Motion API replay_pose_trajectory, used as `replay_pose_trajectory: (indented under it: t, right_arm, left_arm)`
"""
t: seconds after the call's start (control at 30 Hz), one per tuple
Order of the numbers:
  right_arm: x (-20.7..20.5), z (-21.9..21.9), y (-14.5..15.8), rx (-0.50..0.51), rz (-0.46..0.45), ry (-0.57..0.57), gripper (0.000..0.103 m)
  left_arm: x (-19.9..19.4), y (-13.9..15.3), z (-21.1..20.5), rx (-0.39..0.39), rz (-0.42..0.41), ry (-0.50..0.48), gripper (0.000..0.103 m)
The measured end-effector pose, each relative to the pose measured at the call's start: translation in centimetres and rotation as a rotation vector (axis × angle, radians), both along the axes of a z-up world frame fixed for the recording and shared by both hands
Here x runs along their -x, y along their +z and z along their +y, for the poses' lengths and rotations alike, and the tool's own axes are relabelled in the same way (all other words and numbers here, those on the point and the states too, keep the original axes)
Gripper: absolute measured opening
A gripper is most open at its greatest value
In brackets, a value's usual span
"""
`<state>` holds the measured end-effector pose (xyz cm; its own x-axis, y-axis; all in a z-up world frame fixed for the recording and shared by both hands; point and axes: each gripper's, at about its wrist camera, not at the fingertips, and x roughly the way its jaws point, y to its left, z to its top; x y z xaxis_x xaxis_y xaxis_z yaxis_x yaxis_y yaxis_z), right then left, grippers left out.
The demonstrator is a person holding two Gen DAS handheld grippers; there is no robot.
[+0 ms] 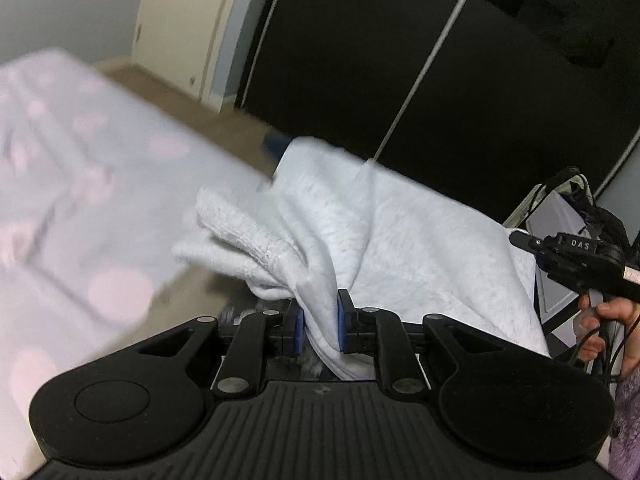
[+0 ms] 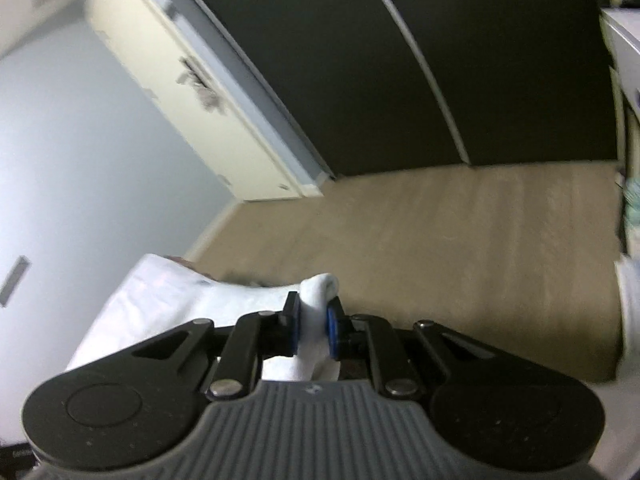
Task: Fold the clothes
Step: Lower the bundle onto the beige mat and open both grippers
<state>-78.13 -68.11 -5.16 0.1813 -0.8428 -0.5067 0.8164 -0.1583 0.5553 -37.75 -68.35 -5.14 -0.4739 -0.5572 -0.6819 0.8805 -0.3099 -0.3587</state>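
A white fleecy garment hangs spread between my two grippers, its ribbed cuff drooping to the left. My left gripper is shut on a bunched fold of it, blue pads pressing from both sides. In the left wrist view my right gripper, held by a hand, meets the garment's right edge. The right wrist view shows the right gripper shut on a small roll of the white garment, which trails off to the left below it.
A bed cover with pink dots lies left of the garment; its edge shows as bed cover. Beige carpet lies beyond, then dark sliding closet doors and a cream door. A bag on a stand is at the right.
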Motion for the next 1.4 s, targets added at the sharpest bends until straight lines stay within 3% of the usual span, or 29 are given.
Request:
replay_pose_trajectory:
  t: [0.1,0.3,0.37,0.47,0.57,0.67,0.77,0.97,1.07,1.2,1.4]
  right_arm:
    - [0.1,0.1,-2.1,-0.048,-0.001,-0.022,0.015]
    - [-0.5,-0.5,-3.2,-0.105,0.051,-0.028,0.015]
    - [-0.8,-0.7,-2.4,-0.114,0.090,-0.023,0.019]
    - [-1.7,-0.2,-0.9,-0.118,0.174,-0.026,0.035]
    - [-2.9,1.2,0.8,-0.102,0.286,-0.043,0.036]
    - [-4.4,3.2,2.7,-0.078,0.381,-0.038,0.036]
    - [-6.4,5.6,3.9,-0.064,0.432,-0.016,0.036]
    - [-11.5,9.1,4.0,-0.057,0.427,0.002,0.035]
    - [-14.0,10.2,3.2,-0.037,0.431,0.006,0.032]
    - [-16.1,10.8,1.1,-0.063,0.431,-0.008,0.032]
    - [-15.5,10.7,-3.2,-0.148,0.380,-0.035,0.032]
  left_arm:
    - [-1.2,-1.5,-0.2,-0.018,0.050,0.004,0.014]
    - [-1.9,-3.6,-1.3,-0.090,0.094,0.021,0.017]
    - [-2.0,-2.9,-1.2,-0.085,0.089,0.013,0.019]
    - [-2.2,-1.5,-1.1,-0.073,0.072,-0.003,0.027]
    - [-2.8,0.2,0.0,-0.025,0.023,-0.004,0.028]
    - [-3.7,2.4,1.6,0.073,-0.022,-0.028,0.028]
    - [-3.7,4.2,1.8,0.147,-0.053,-0.044,0.028]
    - [-0.9,5.2,0.0,0.202,-0.083,-0.091,0.023]
    - [0.7,4.2,-0.7,0.208,-0.118,-0.111,0.019]
    - [0.8,1.6,-2.0,0.153,-0.162,-0.092,0.009]
    - [-0.9,-2.5,-3.5,0.072,-0.201,-0.063,0.008]
